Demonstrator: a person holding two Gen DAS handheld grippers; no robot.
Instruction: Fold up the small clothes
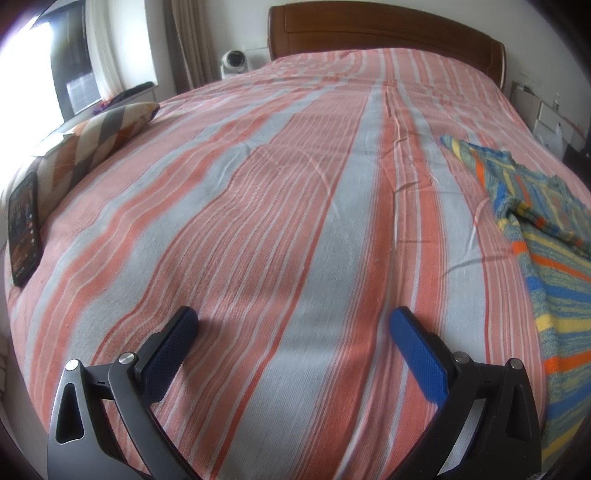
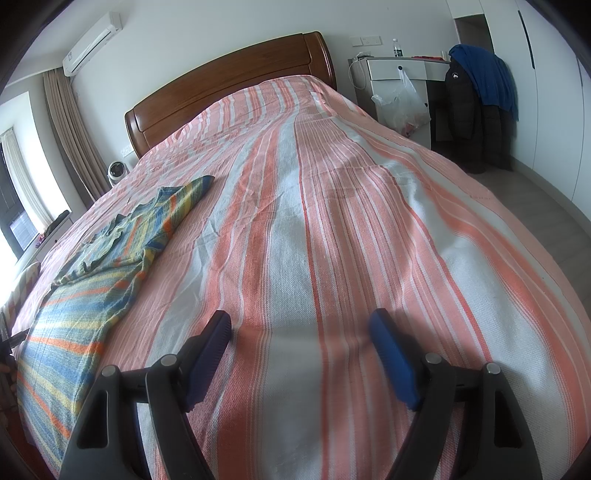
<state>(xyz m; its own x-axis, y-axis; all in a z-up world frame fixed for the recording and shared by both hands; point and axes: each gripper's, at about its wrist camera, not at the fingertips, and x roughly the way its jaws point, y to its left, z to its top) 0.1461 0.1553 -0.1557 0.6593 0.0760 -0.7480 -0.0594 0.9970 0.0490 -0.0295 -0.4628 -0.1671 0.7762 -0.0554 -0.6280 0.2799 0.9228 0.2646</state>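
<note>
While both the left tool (image 1: 293, 325) and right tool (image 2: 301, 328) hang spread and empty over the bed (image 2: 332, 229), the striped knit garment (image 2: 110, 258) lying rumpled between them looks soft, light and floppy, best pinched at a hem corner.

Striped bed (image 1: 295, 206) with knitted garment (image 1: 546, 236), phone (image 1: 24, 229), cushion (image 1: 96, 136).

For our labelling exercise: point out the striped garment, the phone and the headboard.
striped garment (image 2: 110, 236), right wrist view, crumpled middle.
phone (image 1: 24, 229), left wrist view, screen centre.
headboard (image 1: 388, 35), left wrist view, middle of the wooden panel.
</note>
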